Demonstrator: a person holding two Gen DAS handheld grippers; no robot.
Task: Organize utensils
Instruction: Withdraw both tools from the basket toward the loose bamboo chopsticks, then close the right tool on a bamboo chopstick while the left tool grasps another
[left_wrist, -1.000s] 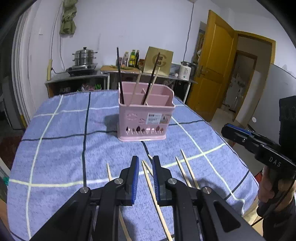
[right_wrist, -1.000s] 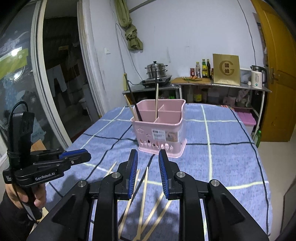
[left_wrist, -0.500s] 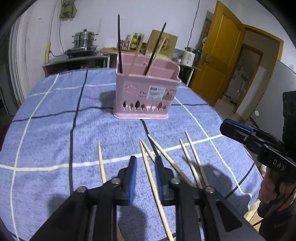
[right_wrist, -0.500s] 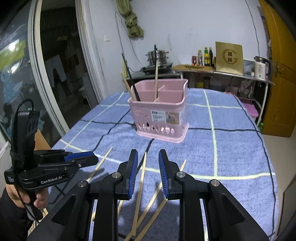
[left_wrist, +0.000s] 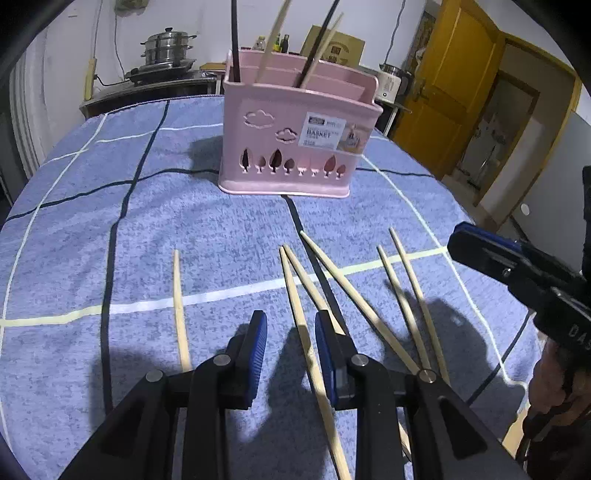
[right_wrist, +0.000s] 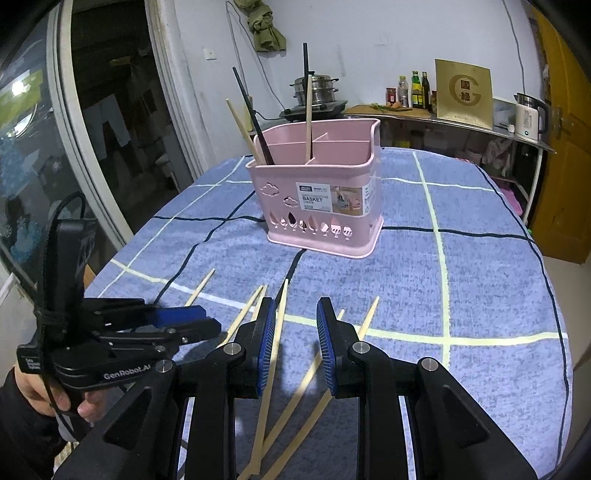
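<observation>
Risk: the left gripper (left_wrist: 290, 341), jaws parted, straddles one pale bamboo chopstick (left_wrist: 301, 325) whose neighbour (left_wrist: 306, 284) lies touching it; closing may catch both or roll one aside. The right gripper (right_wrist: 295, 341) hangs open, empty, low over the blue checked cloth (right_wrist: 480, 280). Farther off stands the pink plastic utensil basket (right_wrist: 317, 206).

"BASKET" on pink holder (left_wrist: 295, 147); "GenRobot.AI" on left gripper (right_wrist: 207, 323).

Your pink basket (left_wrist: 295, 147), cut with cloud and tree shapes, holds black and pale wooden chopsticks (right_wrist: 307, 110). Tablecloth (left_wrist: 92, 221): blue with white, cream and black grid lines. Gripper pads (left_wrist: 258, 339): ribbed blue.
</observation>
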